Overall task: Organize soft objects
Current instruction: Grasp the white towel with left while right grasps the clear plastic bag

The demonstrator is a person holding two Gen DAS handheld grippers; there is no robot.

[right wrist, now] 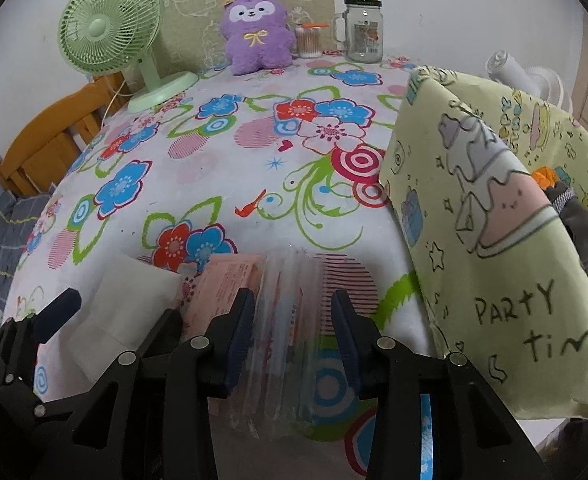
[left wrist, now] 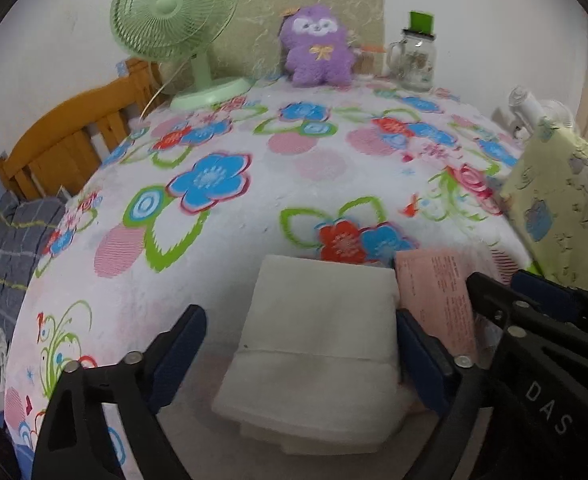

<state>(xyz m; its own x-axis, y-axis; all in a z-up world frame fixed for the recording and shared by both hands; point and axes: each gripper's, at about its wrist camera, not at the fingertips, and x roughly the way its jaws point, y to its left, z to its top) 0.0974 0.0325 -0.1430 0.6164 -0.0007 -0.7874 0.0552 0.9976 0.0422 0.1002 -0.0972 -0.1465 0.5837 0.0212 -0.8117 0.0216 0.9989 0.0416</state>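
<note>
Soft objects: one white folded cloth, one pink printed packet, one clear plastic sleeve, all at the near edge of the floral tablecloth.
Left gripper: spread wide, fingers either side of the white folded cloth, not pinching; likely lined up to grasp it.
White folded cloth: between the left fingers, flat on the table.
Pink printed packet: just right of the left gripper, just left of the right one.
Right gripper: partly open, straddling the clear plastic sleeve; contact cannot be told.
Yellow cartoon bag: one, upright to the right of the right gripper, probably the destination.
Far ahead: one green fan, one purple plush, one glass jar.
</note>
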